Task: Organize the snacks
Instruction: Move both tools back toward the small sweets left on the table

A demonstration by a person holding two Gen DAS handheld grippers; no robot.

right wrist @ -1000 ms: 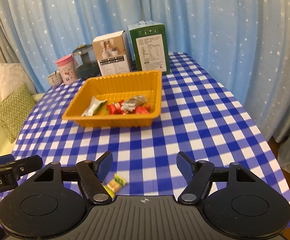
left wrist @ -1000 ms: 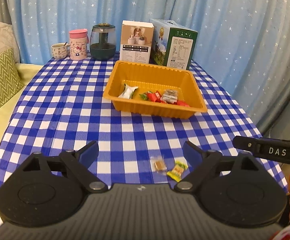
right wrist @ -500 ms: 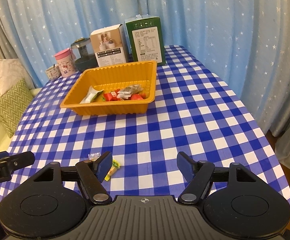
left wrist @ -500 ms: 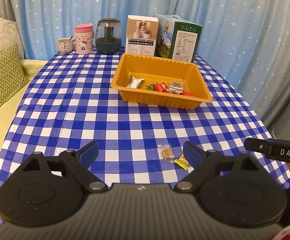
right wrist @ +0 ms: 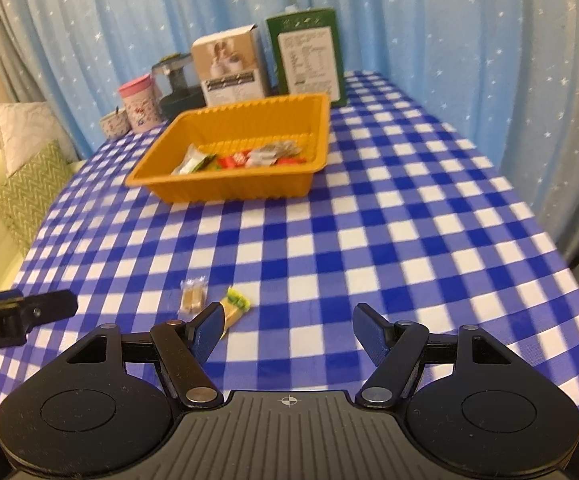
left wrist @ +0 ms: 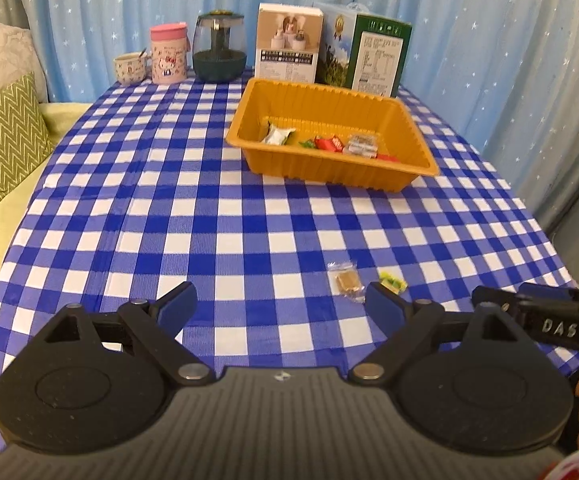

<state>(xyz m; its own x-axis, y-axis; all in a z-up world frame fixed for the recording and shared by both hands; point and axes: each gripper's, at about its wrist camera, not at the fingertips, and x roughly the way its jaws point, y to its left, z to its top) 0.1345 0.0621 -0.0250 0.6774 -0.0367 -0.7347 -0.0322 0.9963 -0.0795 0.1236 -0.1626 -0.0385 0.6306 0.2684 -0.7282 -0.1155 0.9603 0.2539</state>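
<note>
So, grippers: left point(left wrist: 279, 304) and right point(right wrist: 287, 322) both agape, empty.
Risk: candies point(right wrist: 193, 298) near table's point(left wrist: 169, 208) front edge could slide off.

Both wrist cams face downward over near table point(left wrist: 217, 216) edge; share tray point(left wrist: 331, 168), candies, prob.
</note>
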